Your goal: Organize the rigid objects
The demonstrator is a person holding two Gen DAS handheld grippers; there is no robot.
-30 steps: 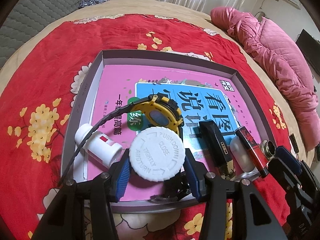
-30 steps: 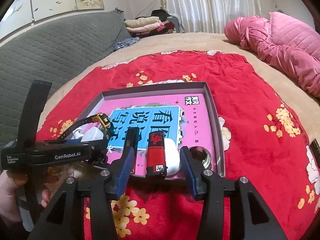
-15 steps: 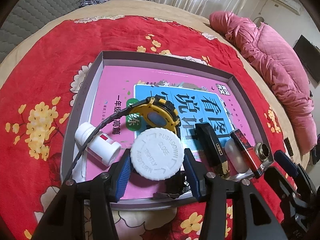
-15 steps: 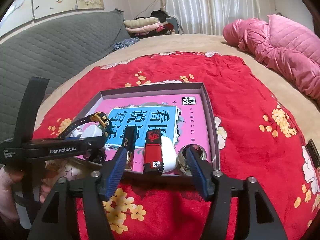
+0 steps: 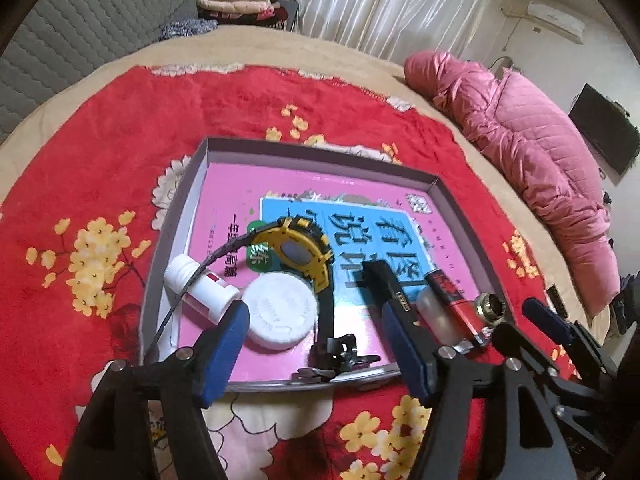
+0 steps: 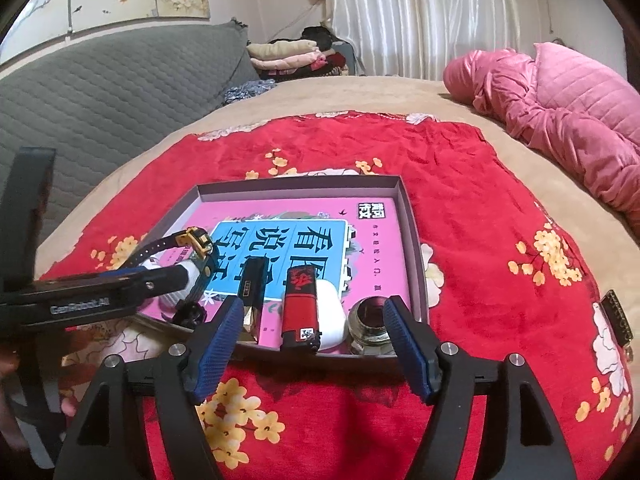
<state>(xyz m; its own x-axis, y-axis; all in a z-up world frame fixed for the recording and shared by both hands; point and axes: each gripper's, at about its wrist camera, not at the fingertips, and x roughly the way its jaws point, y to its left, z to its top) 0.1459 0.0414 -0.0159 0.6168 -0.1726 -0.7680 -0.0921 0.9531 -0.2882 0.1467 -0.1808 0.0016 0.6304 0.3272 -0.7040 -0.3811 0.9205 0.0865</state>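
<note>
Left tool (image 5: 316, 340): jaws spread wide, just been opening, pads clear of the white cap (image 5: 280, 312), which lies flat between them on the pink book (image 5: 224, 196) inside the grey tray (image 5: 452, 196). Nothing gripped.

Right tool (image 6: 312, 344): jaws likewise wide, just been opening, nothing held; red lighter (image 6: 301, 308), white case (image 6: 333, 312) and brass ring (image 6: 370, 326) lying beyond the tips at the tray's near wall, untouched.

Also in the tray: yellow watch (image 5: 296, 248) with strap trailing over the small white bottle (image 5: 200, 292); black bar (image 5: 384, 284) beside the lighter. Tray resting on the red floral blanket (image 5: 100, 140) on the bed.

Handling, as judged: cap light, stiff, smooth-edged, likely to slip; best taken across its rim. Lighter light and rigid, narrow; best taken across the long sides. Watch awkward: stiff case, floppy strap; best taken at the case.

Against the earlier frames: cap formerly clamped upright between the left pads, face to the camera; now released and lying flat. Lighter formerly framed closely between narrower right jaws; now free.
</note>
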